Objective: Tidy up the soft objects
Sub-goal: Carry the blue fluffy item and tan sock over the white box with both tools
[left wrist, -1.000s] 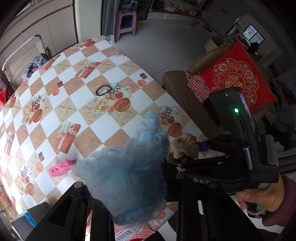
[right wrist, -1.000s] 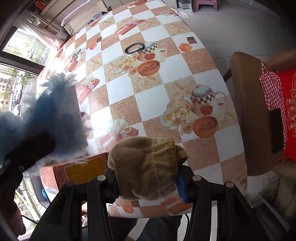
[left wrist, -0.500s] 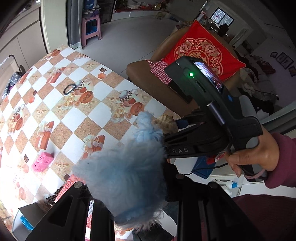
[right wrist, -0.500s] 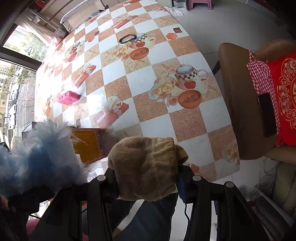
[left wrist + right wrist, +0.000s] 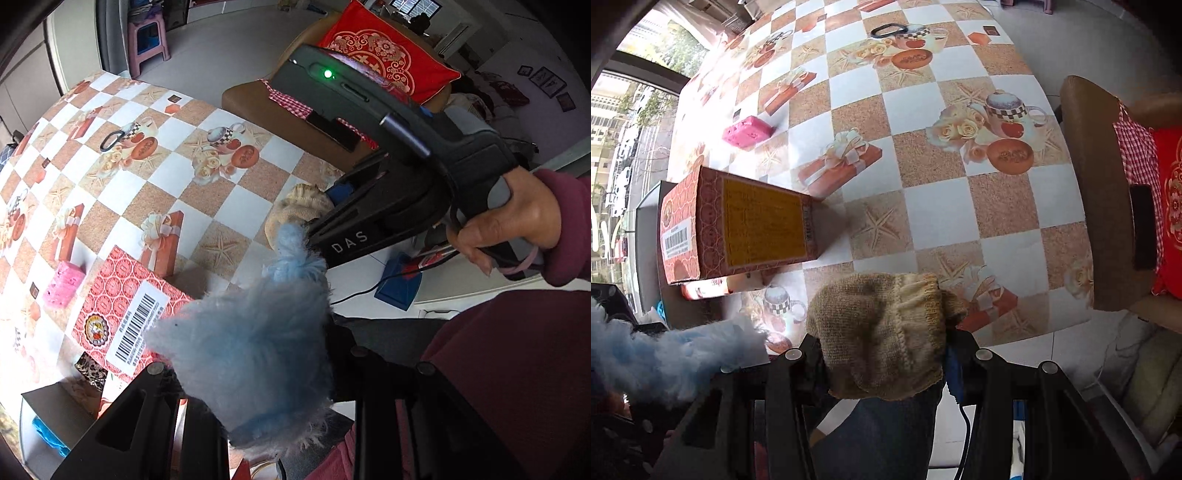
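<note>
Left tongs [image 5: 258, 373] clamped a blue fluff [image 5: 247, 354]; right tongs [image 5: 882, 354] clamped a knit sock [image 5: 882, 332]. Both were held above the near table [image 5: 942, 206] edge, beside a red box [image 5: 738, 221] and a pink block [image 5: 748, 131].

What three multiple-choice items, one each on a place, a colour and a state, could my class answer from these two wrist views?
1. Where does the pink block lie?
A. on the checked tablecloth
B. on the brown chair
C. inside the red carton

2. What colour is the fluffy item in the left tongs?
A. green
B. pale blue
C. black

3. What state are the right tongs in?
A. open and empty
B. lying on the table
C. shut on the tan knitted piece

Answers:
1 A, it rests on a table square beyond the red carton.
2 B, its fuzz is light blue.
3 C, the knit sits clamped between the fingers.
</note>
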Action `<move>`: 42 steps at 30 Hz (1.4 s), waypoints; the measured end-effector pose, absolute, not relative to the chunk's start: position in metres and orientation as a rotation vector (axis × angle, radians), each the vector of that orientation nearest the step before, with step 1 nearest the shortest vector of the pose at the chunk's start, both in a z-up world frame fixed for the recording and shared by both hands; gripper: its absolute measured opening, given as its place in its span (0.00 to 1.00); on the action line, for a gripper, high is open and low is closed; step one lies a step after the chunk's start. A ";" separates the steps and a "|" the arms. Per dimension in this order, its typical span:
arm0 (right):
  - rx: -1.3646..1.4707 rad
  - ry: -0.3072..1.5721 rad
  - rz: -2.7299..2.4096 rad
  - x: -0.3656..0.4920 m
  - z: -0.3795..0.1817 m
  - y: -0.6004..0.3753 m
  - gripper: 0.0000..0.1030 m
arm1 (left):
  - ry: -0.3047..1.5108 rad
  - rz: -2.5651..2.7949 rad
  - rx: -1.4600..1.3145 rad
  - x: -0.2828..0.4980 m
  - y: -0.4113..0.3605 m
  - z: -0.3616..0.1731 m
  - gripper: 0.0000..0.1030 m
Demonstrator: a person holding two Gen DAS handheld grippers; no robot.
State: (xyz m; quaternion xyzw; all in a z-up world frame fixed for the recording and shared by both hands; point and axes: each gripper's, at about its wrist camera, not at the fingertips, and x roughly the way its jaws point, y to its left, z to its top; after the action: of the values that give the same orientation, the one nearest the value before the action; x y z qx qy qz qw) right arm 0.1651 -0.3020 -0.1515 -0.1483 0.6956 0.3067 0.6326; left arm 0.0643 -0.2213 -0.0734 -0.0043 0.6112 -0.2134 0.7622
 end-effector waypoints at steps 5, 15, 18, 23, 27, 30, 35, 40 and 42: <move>-0.407 1.599 0.776 0.149 -0.150 -0.287 0.48 | 1.347 -0.440 -0.029 0.051 -0.211 -0.076 0.28; -0.566 1.601 0.952 0.104 -0.147 -0.250 0.48 | 1.370 -0.321 -0.108 0.017 -0.174 -0.081 0.28; -0.615 1.599 1.008 0.091 -0.146 -0.238 0.48 | 1.376 -0.270 -0.135 0.005 -0.161 -0.083 0.28; -0.691 1.583 1.104 0.071 -0.143 -0.217 0.48 | 1.387 -0.186 -0.189 -0.016 -0.138 -0.087 0.28; -0.758 1.566 1.177 0.054 -0.139 -0.202 0.48 | 1.395 -0.131 -0.215 -0.033 -0.122 -0.088 0.28; -0.809 1.542 1.240 0.040 -0.135 -0.188 0.48 | 1.395 -0.088 -0.249 -0.046 -0.110 -0.086 0.28; -0.844 1.513 1.323 0.026 -0.124 -0.161 0.48 | 1.382 -0.006 -0.296 -0.061 -0.091 -0.083 0.28; -0.860 1.480 1.382 0.015 -0.111 -0.139 0.48 | 1.344 0.068 -0.329 -0.073 -0.071 -0.075 0.28; -0.874 1.463 1.399 0.012 -0.106 -0.131 0.48 | 1.321 0.097 -0.351 -0.075 -0.064 -0.073 0.28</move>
State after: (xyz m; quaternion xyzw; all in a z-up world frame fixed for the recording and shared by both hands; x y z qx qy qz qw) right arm 0.0122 -0.1312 -0.1060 -0.3538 0.5921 0.5662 0.4513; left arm -0.0746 -0.0636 -0.0726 -0.1620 0.6101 0.0446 0.7743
